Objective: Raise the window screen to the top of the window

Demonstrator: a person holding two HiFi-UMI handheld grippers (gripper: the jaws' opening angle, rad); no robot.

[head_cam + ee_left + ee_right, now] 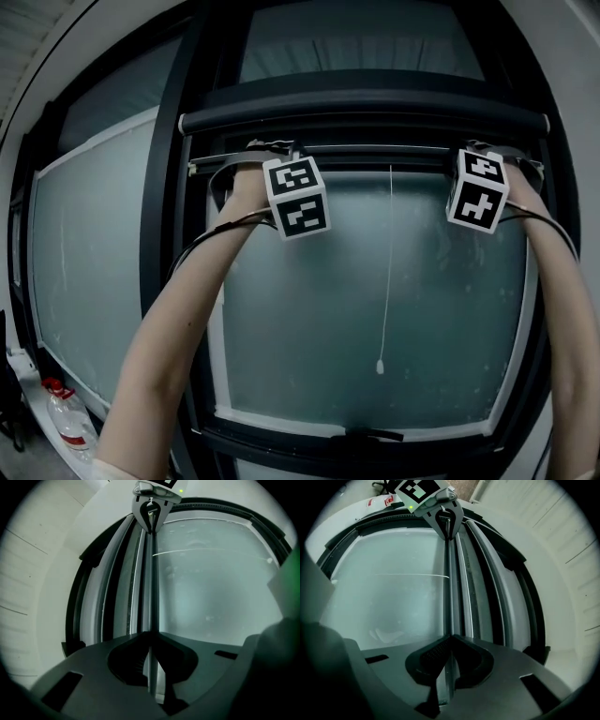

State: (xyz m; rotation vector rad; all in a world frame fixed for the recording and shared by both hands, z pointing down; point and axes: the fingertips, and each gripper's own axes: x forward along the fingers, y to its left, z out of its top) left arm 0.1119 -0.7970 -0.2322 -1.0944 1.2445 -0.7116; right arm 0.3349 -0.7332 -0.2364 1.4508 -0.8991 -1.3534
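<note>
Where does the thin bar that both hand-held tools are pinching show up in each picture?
Head view: the screen bar lies level, high in the window.
Left gripper view: it runs up the middle from the left gripper.
Right gripper view: it runs up the middle from the right gripper.
Shared landmark: the white pull cord.

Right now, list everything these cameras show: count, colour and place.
window frame: one, dark, fills the head view
frosted panes: two, grey-green, middle and left
roller tube: one, dark, across the window's top
screen rail: one, thin, dark, just under the tube
pull cord: one, white, before the middle pane
bottle: one, clear, red cap, lower left
forearms: two, reaching up, left, right
left gripper: dark fingers shut on the screen rail
right gripper: dark fingers shut on the same rail
</note>
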